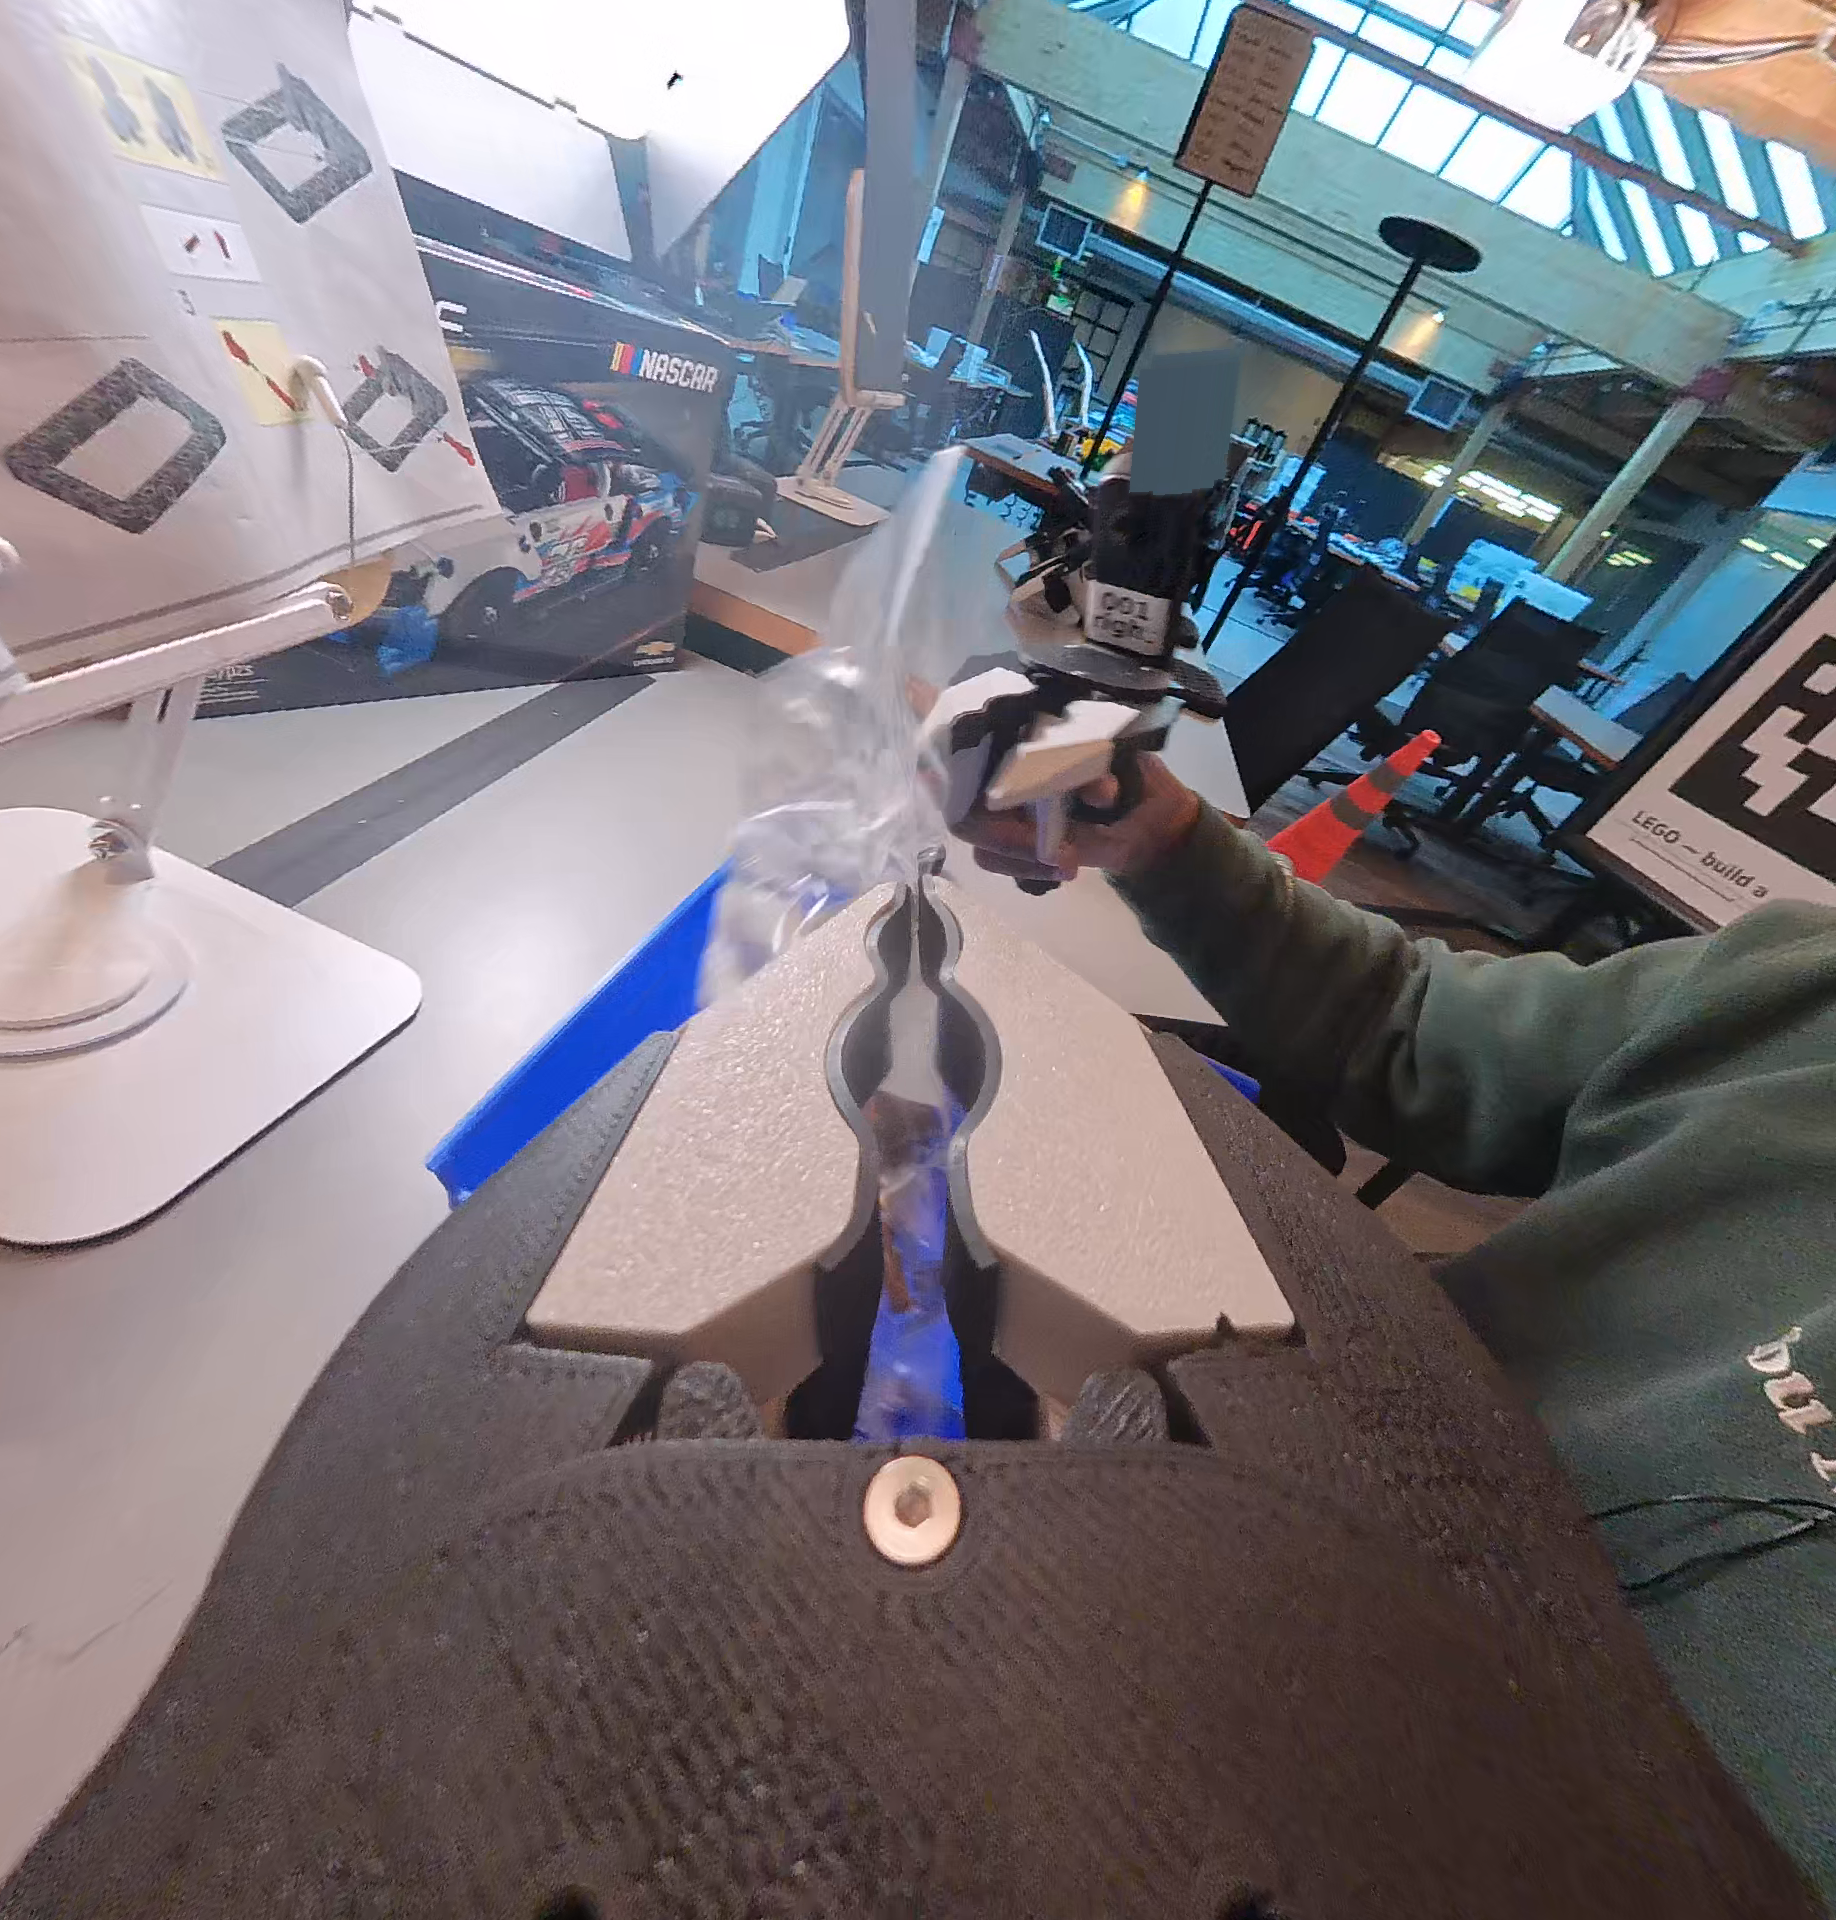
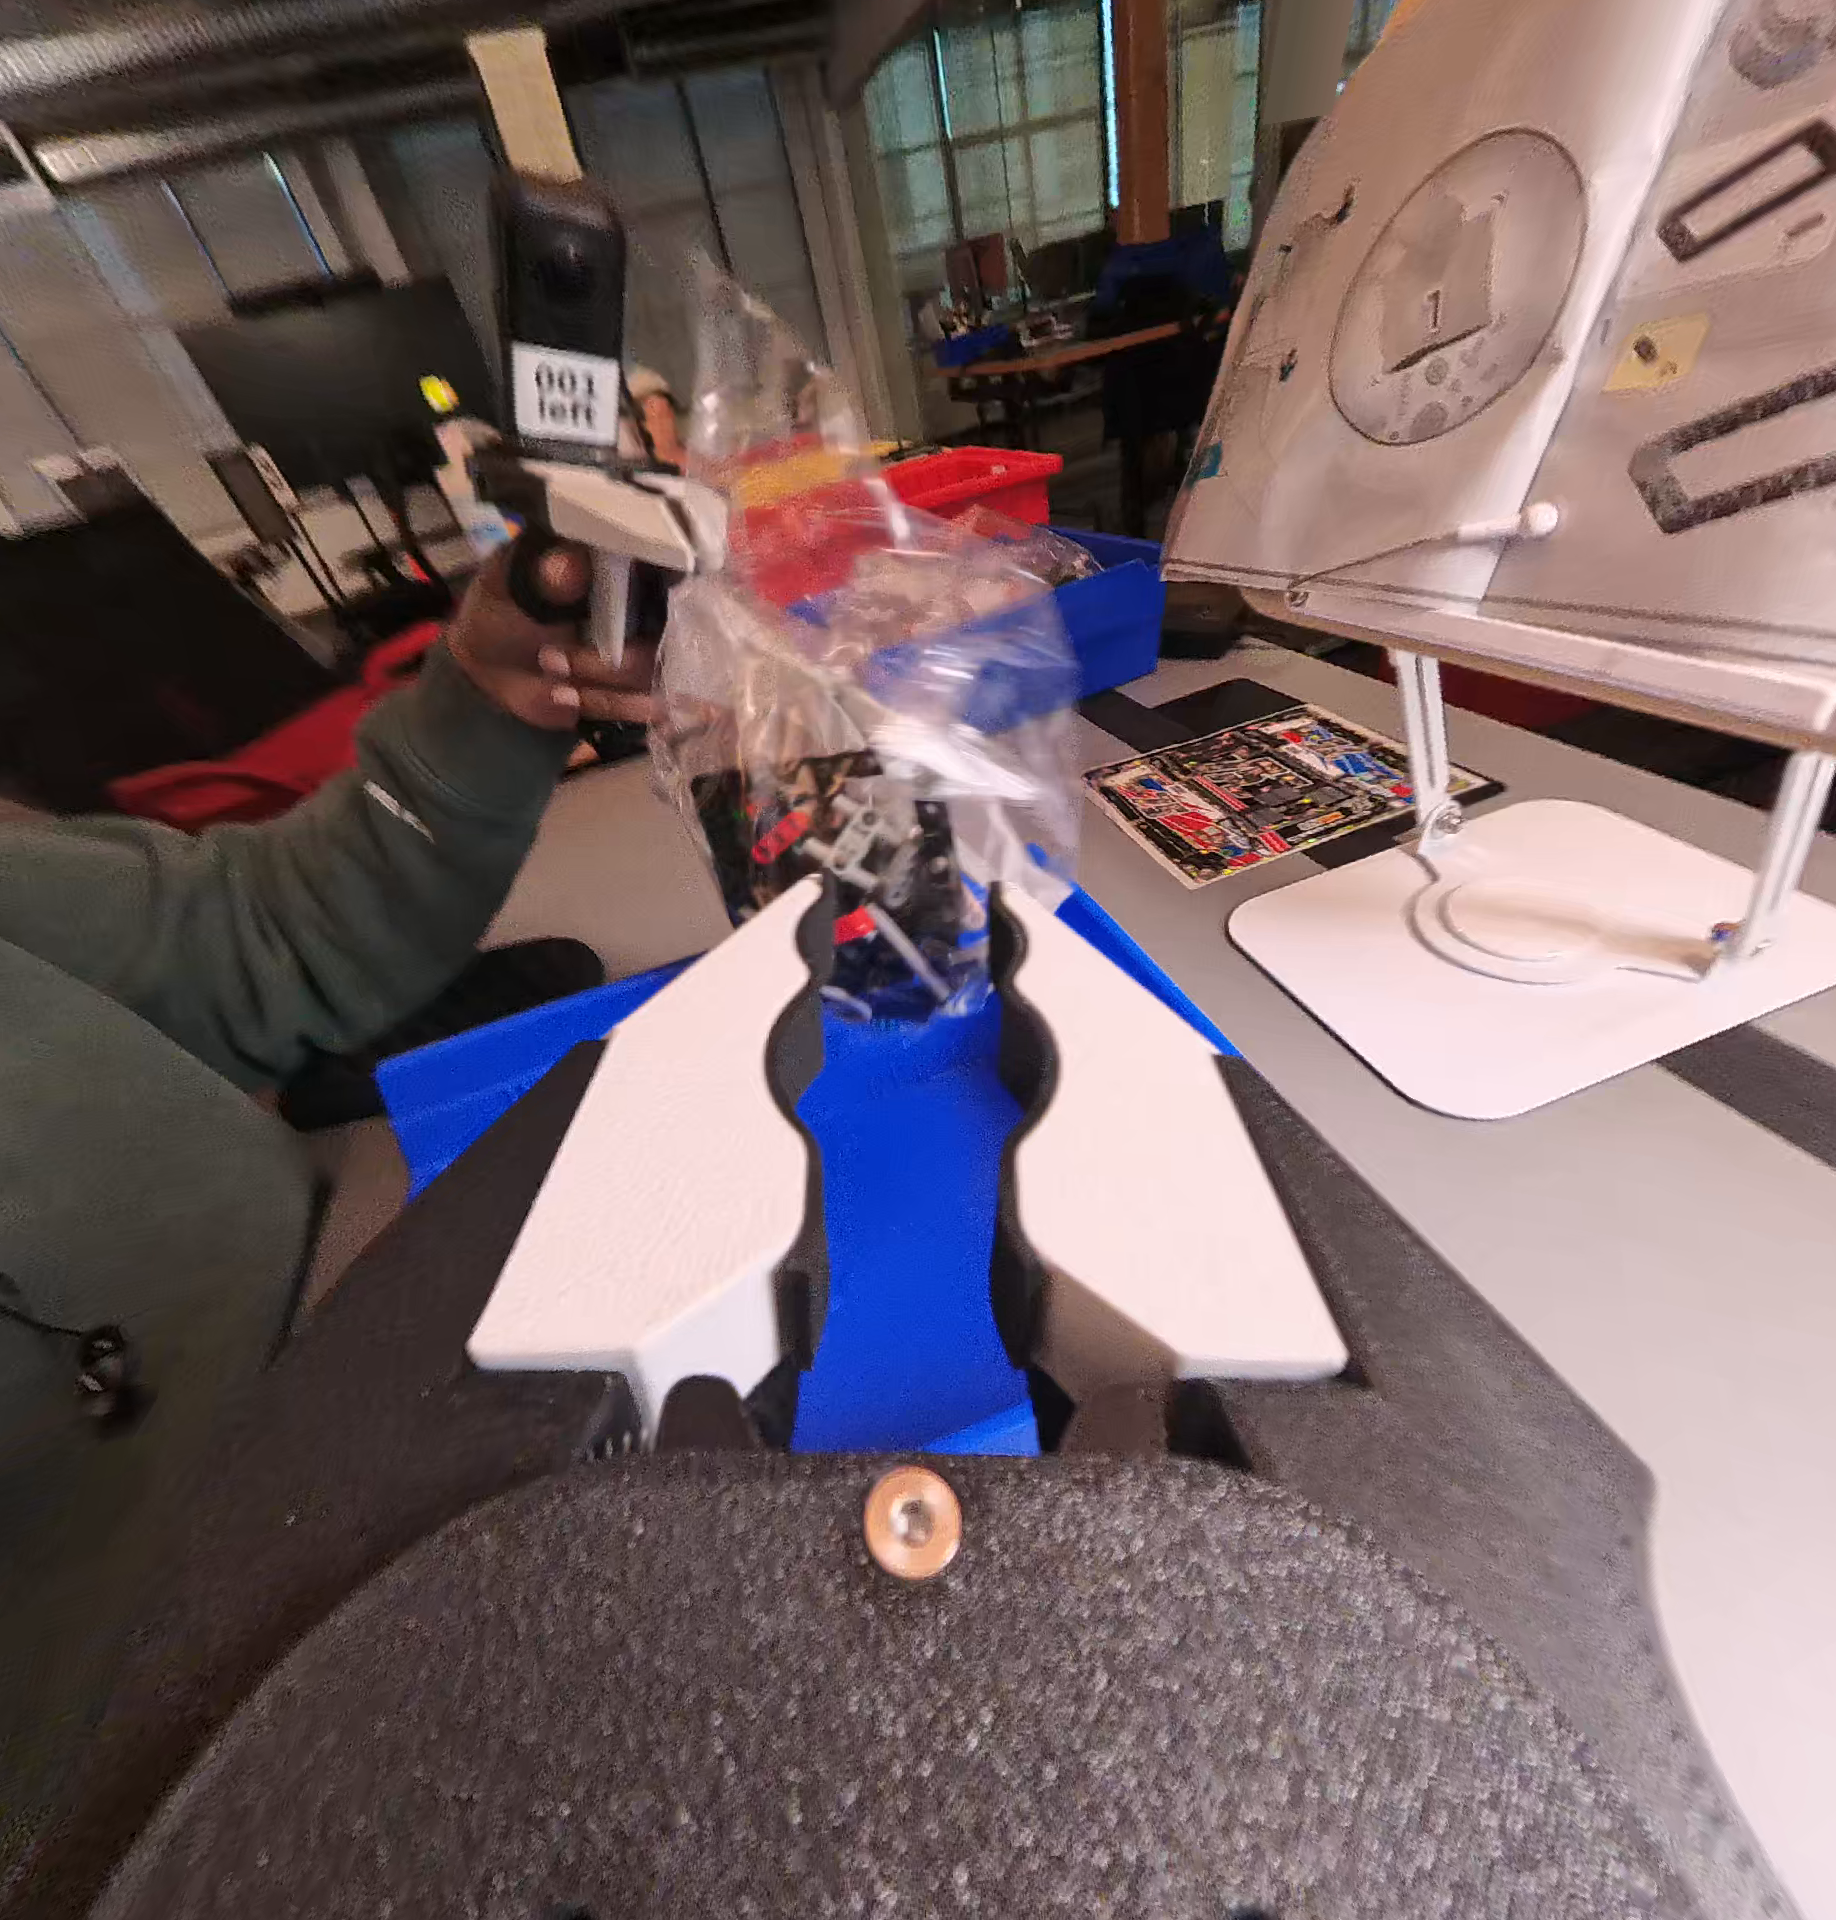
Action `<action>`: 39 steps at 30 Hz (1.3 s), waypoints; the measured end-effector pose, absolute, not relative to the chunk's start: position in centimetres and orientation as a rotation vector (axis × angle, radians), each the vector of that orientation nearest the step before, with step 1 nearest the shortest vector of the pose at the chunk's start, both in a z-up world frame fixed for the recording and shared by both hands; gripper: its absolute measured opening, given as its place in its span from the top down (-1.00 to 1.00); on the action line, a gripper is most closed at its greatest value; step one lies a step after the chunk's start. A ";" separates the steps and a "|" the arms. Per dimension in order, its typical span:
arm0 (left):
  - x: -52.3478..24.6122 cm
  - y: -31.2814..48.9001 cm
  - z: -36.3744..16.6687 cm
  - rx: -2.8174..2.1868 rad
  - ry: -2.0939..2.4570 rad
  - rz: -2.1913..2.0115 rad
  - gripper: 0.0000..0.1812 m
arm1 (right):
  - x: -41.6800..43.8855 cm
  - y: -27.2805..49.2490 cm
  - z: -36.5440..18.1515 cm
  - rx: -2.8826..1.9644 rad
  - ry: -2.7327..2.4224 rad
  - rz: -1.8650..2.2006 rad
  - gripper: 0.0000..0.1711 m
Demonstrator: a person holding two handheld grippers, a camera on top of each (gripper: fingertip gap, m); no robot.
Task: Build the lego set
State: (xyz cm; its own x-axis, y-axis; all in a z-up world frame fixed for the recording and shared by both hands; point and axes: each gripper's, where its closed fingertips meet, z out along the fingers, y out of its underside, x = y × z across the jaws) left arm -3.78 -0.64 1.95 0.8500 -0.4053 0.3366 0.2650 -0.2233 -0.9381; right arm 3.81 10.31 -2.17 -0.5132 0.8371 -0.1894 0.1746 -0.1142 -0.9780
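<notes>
Two handheld grippers work a clear, crinkled plastic bag of small mixed Lego parts above an open blue plastic bin on a grey worktable. In the left wrist view, the left gripper has its white fingers pressed together, with a fold of the bag's film apparently pinched at the very tips; the bag rises just ahead and left of them. In the right wrist view, the right gripper stands partly open, a clear gap between its fingers, gripping nothing in that view; the bag's loaded lower end hangs directly between and just beyond its fingertips, over the bin. The left view, however, shows that same gripper up against the film, so light contact cannot be ruled out.

The step in hand looks to be opening or emptying the bag. Done well, it calls for the right gripper to close on bare film and not on the pieces, near the other pinch, and to pull apart steadily while the bag stays over the bin so nothing scatters.

Beyond, a white metal stand holds the paper instruction sheets, a printed sticker sheet lies flat beside its base, and the race-car set box stands at the table's far edge.
</notes>
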 end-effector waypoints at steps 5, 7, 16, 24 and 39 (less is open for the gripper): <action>-2.8 -0.3 2.0 -1.697 0.157 -0.612 1.00 | 1.8 8.0 -1.8 -1.051 -1.635 1.356 0.11; -2.1 -0.4 2.1 -1.695 0.199 -0.615 1.00 | 0.3 8.3 -1.4 -1.077 -1.608 1.357 0.07; -4.8 -2.1 2.1 -1.699 0.192 -0.562 1.00 | 2.7 7.6 0.9 -0.835 -1.780 1.577 0.97; -5.2 -1.1 1.2 -1.695 0.191 -0.625 1.00 | 5.6 7.9 1.7 -0.842 -1.906 1.525 1.00; -4.5 -3.8 2.9 -1.513 0.452 -0.507 1.00 | 9.2 -3.9 -2.3 -0.475 -2.087 1.228 0.99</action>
